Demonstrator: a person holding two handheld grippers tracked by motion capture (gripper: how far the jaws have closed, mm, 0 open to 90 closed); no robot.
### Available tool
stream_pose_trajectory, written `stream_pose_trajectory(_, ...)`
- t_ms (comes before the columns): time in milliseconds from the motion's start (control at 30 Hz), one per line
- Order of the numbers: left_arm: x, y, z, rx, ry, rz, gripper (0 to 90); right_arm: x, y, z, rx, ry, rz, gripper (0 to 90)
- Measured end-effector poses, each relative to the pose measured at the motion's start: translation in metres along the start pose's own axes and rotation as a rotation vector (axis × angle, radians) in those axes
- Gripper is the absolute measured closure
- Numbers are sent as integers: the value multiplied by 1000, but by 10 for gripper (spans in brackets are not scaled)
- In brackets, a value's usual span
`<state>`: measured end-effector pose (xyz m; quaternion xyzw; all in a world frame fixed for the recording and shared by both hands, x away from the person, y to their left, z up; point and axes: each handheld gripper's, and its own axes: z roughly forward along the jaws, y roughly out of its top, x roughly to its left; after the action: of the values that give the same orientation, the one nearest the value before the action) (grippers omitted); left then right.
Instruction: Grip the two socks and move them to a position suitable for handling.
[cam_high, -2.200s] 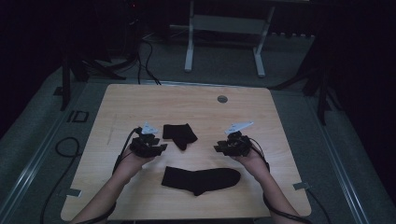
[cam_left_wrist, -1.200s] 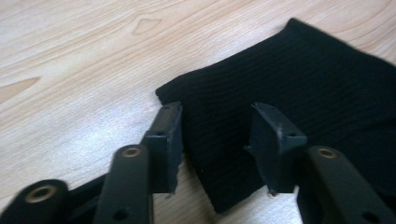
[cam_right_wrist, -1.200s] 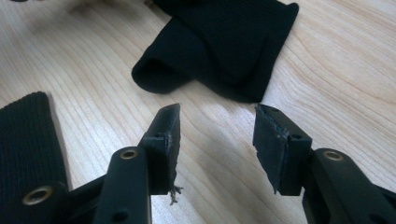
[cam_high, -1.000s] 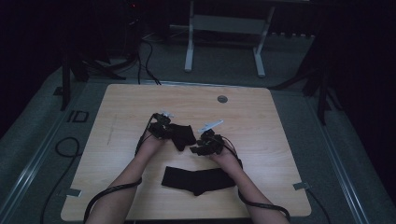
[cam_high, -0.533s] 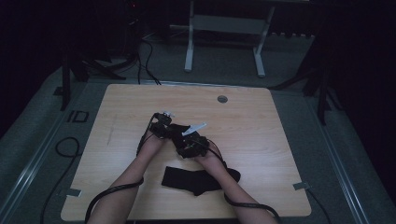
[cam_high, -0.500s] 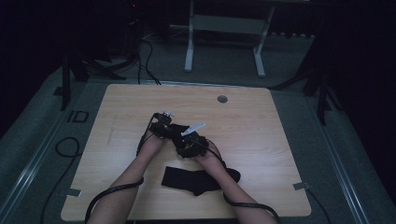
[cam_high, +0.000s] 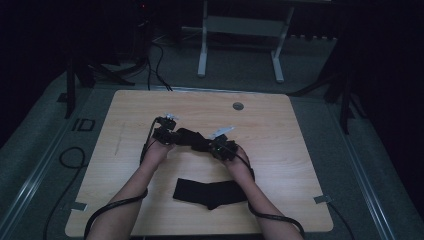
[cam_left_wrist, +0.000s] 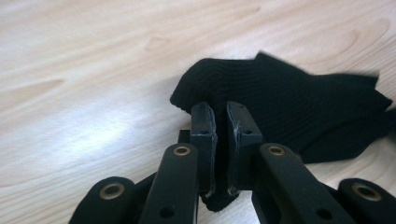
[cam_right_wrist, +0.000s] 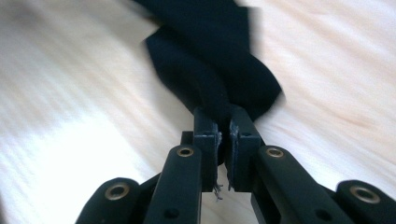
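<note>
Both grippers have closed in; my left gripper (cam_left_wrist: 220, 122) and right gripper (cam_right_wrist: 223, 126) pinch the far sock's (cam_high: 192, 139) opposite ends. Near sock (cam_high: 212, 192) waits behind them on the tabletop (cam_high: 300, 165), untouched.

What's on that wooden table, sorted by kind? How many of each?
Black socks: 2, one stretched between the claws, one lying flat near the front edge.
Hand-held claws: 2, left claw and right claw, each clamped on the stretched sock.
Total: 4.
</note>
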<state>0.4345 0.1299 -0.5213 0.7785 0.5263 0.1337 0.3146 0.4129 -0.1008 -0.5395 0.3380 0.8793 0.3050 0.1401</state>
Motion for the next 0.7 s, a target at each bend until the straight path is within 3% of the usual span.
stream_pose_trajectory(133,1,2,-13,-35,-47,-16,833,-28,-6,-23,-46,-51,47,842)
stream_pose_trajectory(200,-1,2,-17,-44,-69,-14,833,-41,-10,-34,-67,-52,74,842)
stream_pose_trajectory(300,-8,1,-20,-58,-142,-19,833,-56,-16,-48,-91,-51,87,840)
stream_pose_trajectory(400,-18,-1,-20,-62,-147,16,832,-66,-23,-57,-107,-21,73,830)
stream_pose_trajectory(500,-24,-6,-15,-41,-105,57,832,-74,-33,-61,-92,-46,81,824)
stream_pose_trajectory(567,-23,-10,-11,-31,-116,39,832,-81,-41,-60,-68,-84,103,827)
stream_pose_trajectory(633,-22,-15,-5,-12,-114,37,832,-87,-49,-59,-52,-71,129,832)
stream_pose_trajectory(700,-22,-19,0,3,-126,32,832,-87,-53,-57,-33,-75,119,846)
